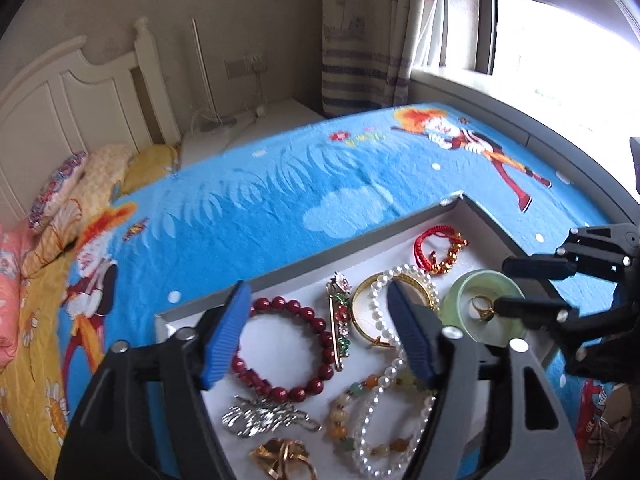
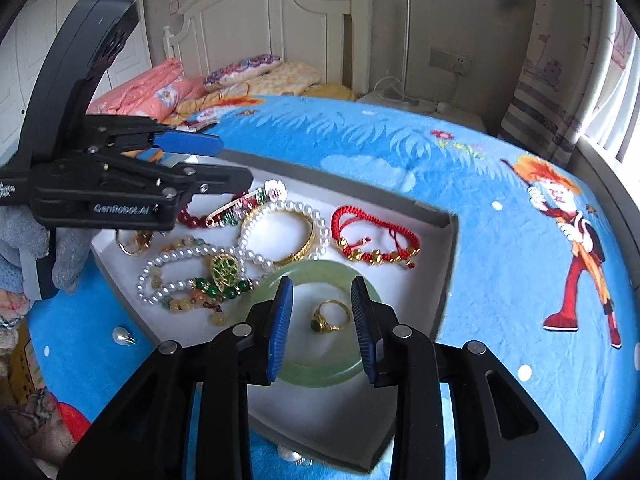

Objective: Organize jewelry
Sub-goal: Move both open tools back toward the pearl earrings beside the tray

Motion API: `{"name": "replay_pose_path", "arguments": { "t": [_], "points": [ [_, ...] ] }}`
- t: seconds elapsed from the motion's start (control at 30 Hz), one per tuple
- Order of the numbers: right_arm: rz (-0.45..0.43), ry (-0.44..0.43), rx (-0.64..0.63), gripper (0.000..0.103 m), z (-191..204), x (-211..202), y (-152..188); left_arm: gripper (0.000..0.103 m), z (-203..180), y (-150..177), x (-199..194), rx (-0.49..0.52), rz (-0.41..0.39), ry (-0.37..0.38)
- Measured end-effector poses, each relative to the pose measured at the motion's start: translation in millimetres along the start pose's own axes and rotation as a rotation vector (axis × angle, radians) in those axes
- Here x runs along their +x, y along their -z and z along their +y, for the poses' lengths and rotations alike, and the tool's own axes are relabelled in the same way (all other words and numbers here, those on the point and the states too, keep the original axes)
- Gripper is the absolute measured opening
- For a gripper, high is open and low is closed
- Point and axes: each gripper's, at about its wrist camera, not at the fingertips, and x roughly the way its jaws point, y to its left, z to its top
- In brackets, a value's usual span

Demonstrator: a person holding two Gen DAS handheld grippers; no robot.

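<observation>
Pearl strand (image 1: pixel 380 396) tangles with bead bracelet (image 1: pixel 348 412) beside gold bangle (image 1: pixel 362 320).

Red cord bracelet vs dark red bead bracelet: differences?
The red cord bracelet is thin braided cord with small gold beads; the dark red bead bracelet is a ring of large glossy round beads. The cord one lies near the tray's far corner, the bead one nearer. Both lie flat, ungripped.

A home bedroom; white headboard (image 2: pixel 256 12), pillows (image 2: pixel 240 70), cartoon blanket (image 1: pixel 280 192), curtained window (image 1: pixel 560 32)
</observation>
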Motion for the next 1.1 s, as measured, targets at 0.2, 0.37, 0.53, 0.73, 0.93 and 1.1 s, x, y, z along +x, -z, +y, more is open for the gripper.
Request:
{"name": "replay_pose_path", "arguments": {
  "t": [0.2,0.37,0.53,0.73,0.93,1.1],
  "points": [
    [-0.118,0.028,0.031,0.045,-11,-54,5,0.096,-2,14,-60,0.017,-0.125,-0.033],
    [-0.147,0.044,0.069,0.052,-20,-79,21,0.097,-9,33,-91,0.021,-0.149,-0.039],
    [-0.121,0.034,0.089,0.055,-18,-77,38,0.097,-22,56,-98,-0.014,-0.113,-0.032],
    [-0.085,-0.025,0.116,0.056,-3,-70,64,0.097,-37,94,-93,-0.051,-0.071,-0.019],
    [-0.024,-0.027,0.092,0.056,12,-62,89,0.097,-44,130,-87,-0.081,-0.034,0.002],
    [0.003,-0.035,0.123,0.056,11,-49,99,0.097,-43,146,-77,-0.11,-0.015,-0.013]
  ]
}}
